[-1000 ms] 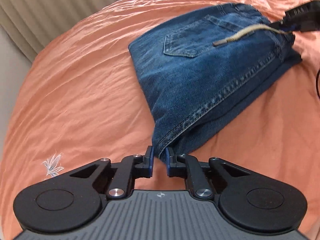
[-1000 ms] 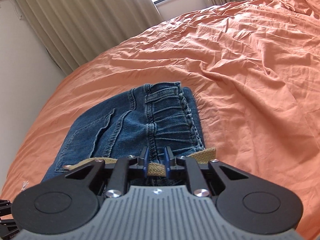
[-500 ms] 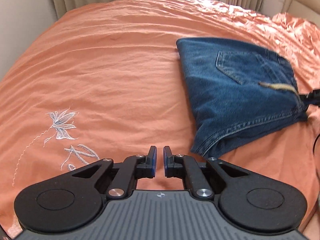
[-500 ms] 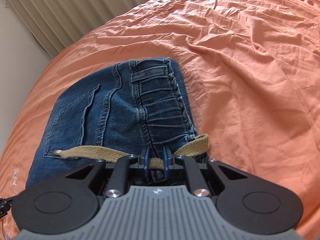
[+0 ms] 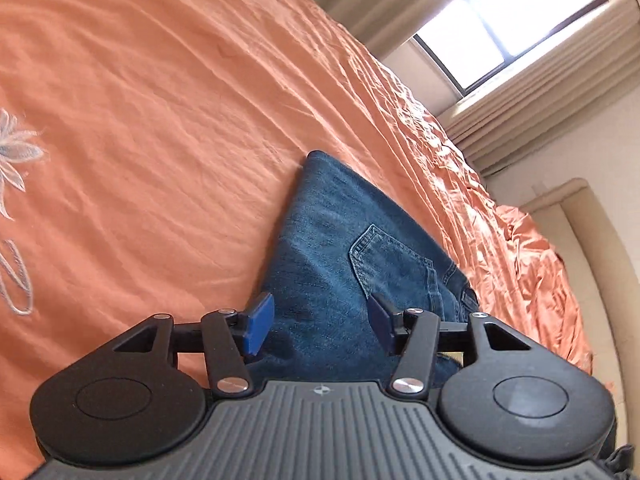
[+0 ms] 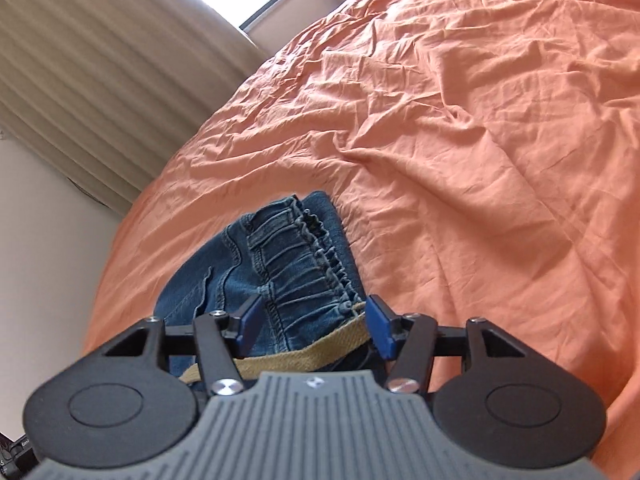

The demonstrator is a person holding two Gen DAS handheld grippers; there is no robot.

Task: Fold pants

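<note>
Step in hand: release after the last fold, judged from the compact bundle and both jaws parting.
Task item: the folded blue denim pants (image 5: 340, 264) lay as a thick, flat bundle on the bed, on the wrinkled orange bed sheet (image 5: 160, 120); a stitched back pocket (image 5: 384, 264) faced up.
Waist end: the gathered elastic waistband (image 6: 304, 264) lay on the top layer, with a tan woven drawstring (image 6: 304, 354) trailing across the near edge of the bundle.
Left hand-held gripper (image 5: 318, 324): jaws opening, blue pads well apart; denim showed in the gap beneath them, but neither pad pressed on it — nothing held.
Right hand-held gripper (image 6: 314, 330): jaws opening, pads apart to either side of the waistband; the drawstring ran under the gap and was not pinched.
Contact: whether the pad tips brushed the cloth could not be told.
Surroundings: beige pleated curtains (image 6: 100, 80) and a bright window (image 5: 516, 20) stood beyond the bed; white embroidered flower motifs (image 5: 12, 152) marked the sheet well apart from the pants.
Progress: the fold appeared complete or very close to it.
Next move, requirement: both hand-held grippers should clear the bundle without snagging the drawstring or dragging the top layer.
Next move, option: if an edge sat uneven, a light regrasp at that corner would square it — otherwise no further fold seemed needed.
Risk: the loose drawstring lay closest to the right pads and could catch on withdrawal.
</note>
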